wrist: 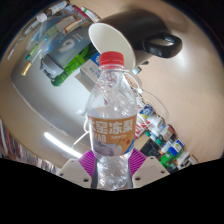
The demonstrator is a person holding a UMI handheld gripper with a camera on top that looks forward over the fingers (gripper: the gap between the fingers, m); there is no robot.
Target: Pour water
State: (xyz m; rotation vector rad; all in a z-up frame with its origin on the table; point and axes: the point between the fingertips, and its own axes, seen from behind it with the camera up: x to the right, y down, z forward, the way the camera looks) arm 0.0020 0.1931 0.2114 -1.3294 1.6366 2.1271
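A clear plastic water bottle (113, 120) with a red cap (113, 60) stands upright between the fingers of the gripper (113, 166). An orange label (112, 134) with white characters wraps its lower half. The purple pads (88, 163) on the inner faces of both fingers press against the bottle's sides below the label, so the gripper is closed on the bottle and holds it. The water level inside cannot be made out. Directly beyond the cap sits a white bowl (108, 38), tilted in this view, and past it to one side lies a black appliance with a handle (155, 38). A light table surface (40, 110) spreads out beneath and around these items. At the far end of the table, beyond the bowl, a cluster of small packaged goods (58, 45) is visible, and a further row of colourful small items (160, 135) lies close beside the bottle; individual items in either group are too small to identify.
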